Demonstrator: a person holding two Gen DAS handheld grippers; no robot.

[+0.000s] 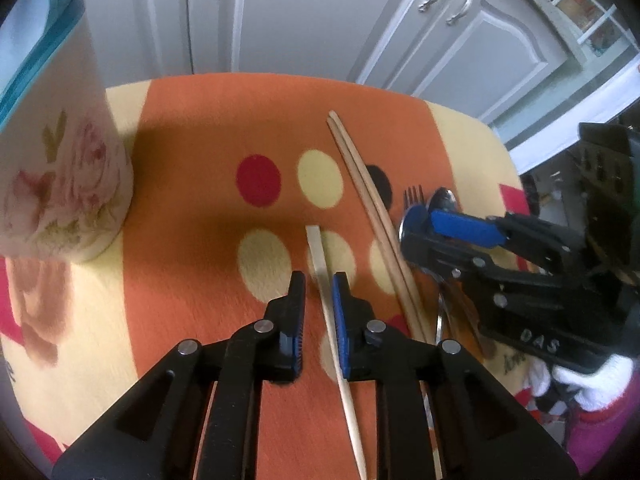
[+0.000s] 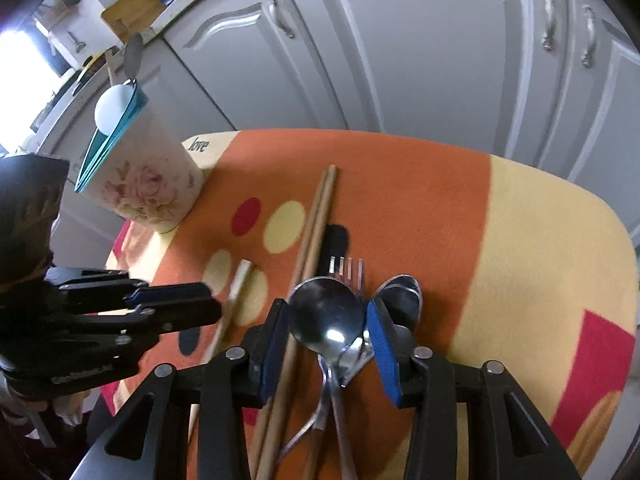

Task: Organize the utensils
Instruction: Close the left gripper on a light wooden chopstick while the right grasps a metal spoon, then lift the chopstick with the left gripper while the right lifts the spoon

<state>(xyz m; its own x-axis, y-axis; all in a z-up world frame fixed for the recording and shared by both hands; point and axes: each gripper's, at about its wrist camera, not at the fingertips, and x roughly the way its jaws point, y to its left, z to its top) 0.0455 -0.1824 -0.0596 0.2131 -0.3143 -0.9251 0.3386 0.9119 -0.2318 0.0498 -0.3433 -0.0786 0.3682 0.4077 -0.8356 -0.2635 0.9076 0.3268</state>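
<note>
Looking down the left wrist view: left claw [image 1: 318, 284] sits narrow, jaws just apart, with a pale single chopstick [image 1: 320, 260] between them. The stick lies against the right-hand pad; whether it is actually pinched cannot be told. Its long axis runs nearly along the claw's pointing line, tip ahead of the fingertips, tail passing back under the claw. The floral holder [image 1: 68, 184] stands on the bench [image 1: 192, 200] up and left of the claw, well apart, so any drop-off goes that way. The chopstick pair [image 1: 376, 216] lies just right, roughly parallel.

Right wrist view: right claw [image 2: 328, 320] is half open, straddling the spoon [image 2: 326, 312] bowl, pads either side, no visible contact. The spoon's handle runs back under the claw, in line with it. The fork [image 2: 348, 270] lies just ahead, a second spoon [image 2: 404, 292] just outside the right pad. The right hand is nearer the metal cutlery, the left nearer the holder.
</note>
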